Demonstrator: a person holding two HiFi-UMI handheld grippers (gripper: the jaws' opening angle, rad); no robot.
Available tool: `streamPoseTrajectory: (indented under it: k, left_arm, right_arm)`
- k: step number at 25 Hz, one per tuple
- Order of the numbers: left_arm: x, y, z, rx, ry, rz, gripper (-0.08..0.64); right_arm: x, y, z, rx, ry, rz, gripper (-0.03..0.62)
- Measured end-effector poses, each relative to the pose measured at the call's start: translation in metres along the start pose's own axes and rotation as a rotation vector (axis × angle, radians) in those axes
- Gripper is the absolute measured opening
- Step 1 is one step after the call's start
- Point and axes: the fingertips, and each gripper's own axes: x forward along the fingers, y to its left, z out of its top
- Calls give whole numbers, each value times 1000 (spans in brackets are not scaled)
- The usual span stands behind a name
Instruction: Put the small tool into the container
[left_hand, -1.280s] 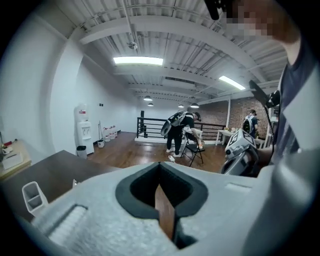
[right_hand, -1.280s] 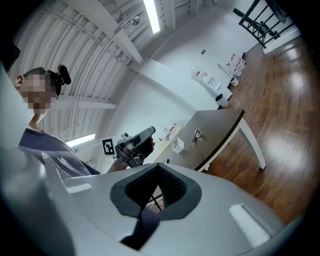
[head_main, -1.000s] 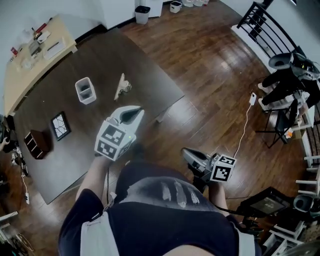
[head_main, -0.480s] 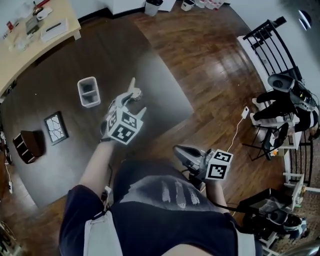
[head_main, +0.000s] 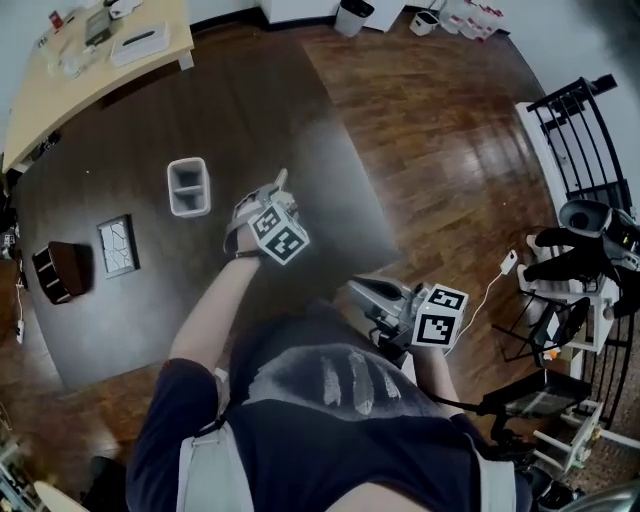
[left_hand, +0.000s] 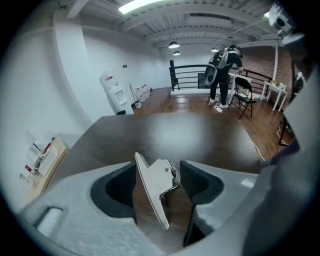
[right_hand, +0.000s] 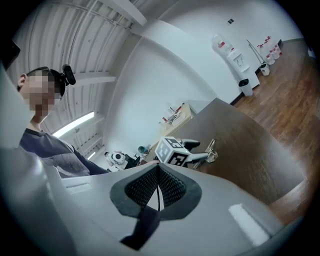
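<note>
The clip (left_hand: 156, 187), on the bench (head_main: 120, 300) right of the container (head_main: 188, 186) between the spread left tongs (left_hand: 160, 182), is best pinched squarely across its flat sides; the right tongs (right_hand: 156, 187) are pressed together.

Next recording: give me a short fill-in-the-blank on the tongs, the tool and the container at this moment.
1. The left tongs are ___, with the clip standing between them.
2. The right tongs are ___ and hold nothing.
3. The container on the table has ___ compartments, and the clip is not in it.

Missing words: open; shut; two
</note>
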Motion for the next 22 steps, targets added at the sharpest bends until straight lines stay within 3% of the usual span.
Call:
streamPoseTrajectory:
  k: [5,13,20,22]
  left_arm:
    - [26,1,-13,-2,134,37,268]
    - [40,7,-24,-22,251,102,143]
    - [28,18,-27,-187,218,152,91]
    - [23,19,-28,-266,191,153,84]
  right_arm:
    - [-16,-23,29,-9,18,94,0]
    - [-48,-56,57,-6,44,157,0]
    - [-55,-65,64,-25,69,206,0]
    - [-53,-64,63,-32,88,226,0]
